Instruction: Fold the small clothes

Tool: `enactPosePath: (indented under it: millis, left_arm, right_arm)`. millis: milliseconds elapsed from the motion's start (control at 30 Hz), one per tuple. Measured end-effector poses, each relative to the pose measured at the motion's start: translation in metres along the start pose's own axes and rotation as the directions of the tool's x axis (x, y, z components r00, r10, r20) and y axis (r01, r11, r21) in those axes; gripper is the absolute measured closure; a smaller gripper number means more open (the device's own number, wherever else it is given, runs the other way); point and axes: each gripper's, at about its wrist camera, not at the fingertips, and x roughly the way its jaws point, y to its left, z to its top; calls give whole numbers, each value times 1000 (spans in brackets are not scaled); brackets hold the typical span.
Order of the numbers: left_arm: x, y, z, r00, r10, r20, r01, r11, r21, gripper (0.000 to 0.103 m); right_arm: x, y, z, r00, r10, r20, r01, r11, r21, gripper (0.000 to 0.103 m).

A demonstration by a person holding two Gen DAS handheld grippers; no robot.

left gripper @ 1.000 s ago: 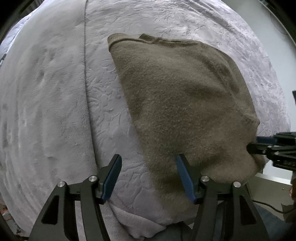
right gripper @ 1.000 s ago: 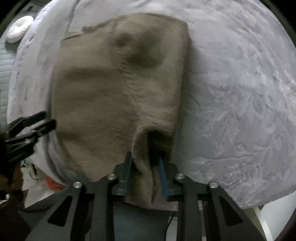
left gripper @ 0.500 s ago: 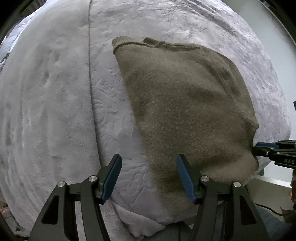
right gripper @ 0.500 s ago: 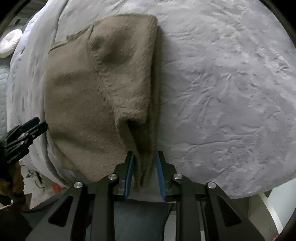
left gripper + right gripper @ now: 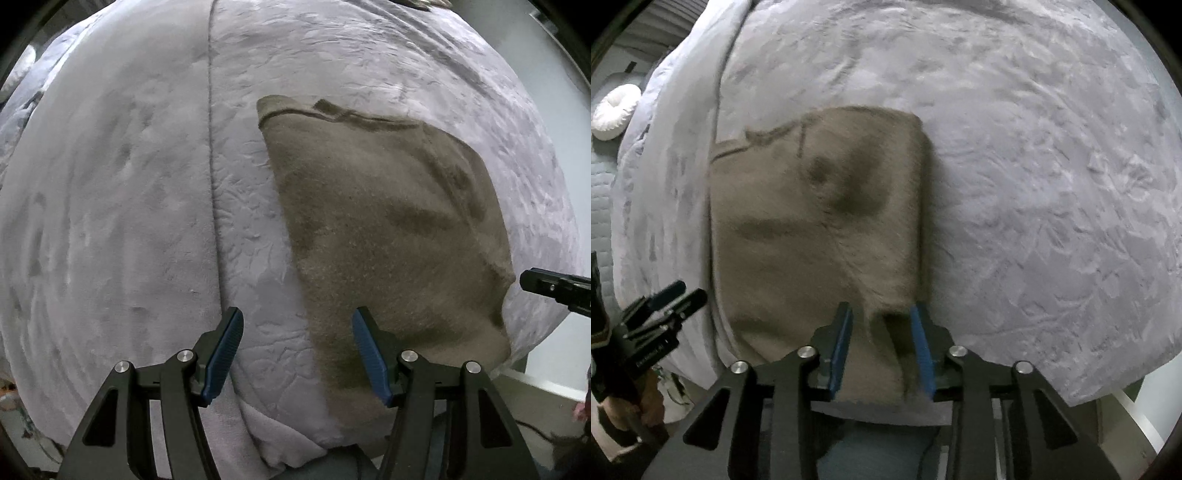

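A small brown knit sweater (image 5: 384, 229) lies flat on a grey plush bedspread (image 5: 110, 206), its right part folded over the body. It also shows in the right wrist view (image 5: 812, 236). My left gripper (image 5: 297, 356) is open and empty above the sweater's near left edge. My right gripper (image 5: 882, 343) is open, its blue pads apart over the sweater's near right corner; the cloth lies loose between them. The right gripper's tip shows in the left wrist view (image 5: 554, 290), beside the sweater's right edge. The left gripper shows at the left of the right wrist view (image 5: 661, 310).
The bedspread (image 5: 1034, 166) covers the whole bed, with a seam (image 5: 212, 184) running away left of the sweater. A white round cushion (image 5: 615, 110) lies at the far left. The bed's near edge drops off below both grippers.
My right gripper opened and let go of the sweater's folded edge, which now lies flat. Both grippers drew back toward the bed's near edge. The left gripper stayed open.
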Motion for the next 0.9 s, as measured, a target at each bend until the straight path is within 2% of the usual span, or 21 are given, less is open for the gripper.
enactPosePath:
  millis: [100,133,167,200,267,333,400,533,667,900]
  left_arm:
    - [-8,0,2,999,25,32,-25,1000,-8,40]
    - [-11,0,3,998,37,41,-37,999,-11,35]
    - [-12,2,3,998,46,43,-45,999,-13,24]
    - [-15,3,4,997,59,43,-58,998,-23,1]
    - [-20,5,5,996,71,57,-69,997,-35,0]
    - [-23,7,6,994,86,61,-83,996,-42,0]
    - [-26,7,7,993,101,68,-96,993,-61,0]
    - [-29,16,9,994,87,70,-79,991,-106,0]
    - [-26,13,14,992,103,70,-94,987,-127,0]
    - [-27,10,13,990,121,70,-111,985,-134,0]
  right_arm:
    - [-2,8,1,1000,0,21,0,1000,-3,60]
    - [0,17,-1,1000,-1,28,1,1000,-4,57]
    - [-1,24,-1,999,-6,37,6,1000,-7,51]
    - [0,34,-3,999,-15,44,15,1000,-10,47]
    - [-7,39,3,997,-35,63,37,999,-21,27]
    - [-11,43,5,995,-51,82,53,998,-24,21]
    - [-13,48,7,992,-80,97,84,996,-30,20]
    - [-20,52,8,977,-162,138,169,985,-40,0]
    - [-26,56,8,962,-205,180,217,975,-51,0]
    - [-28,56,11,965,-198,173,209,977,-47,0]
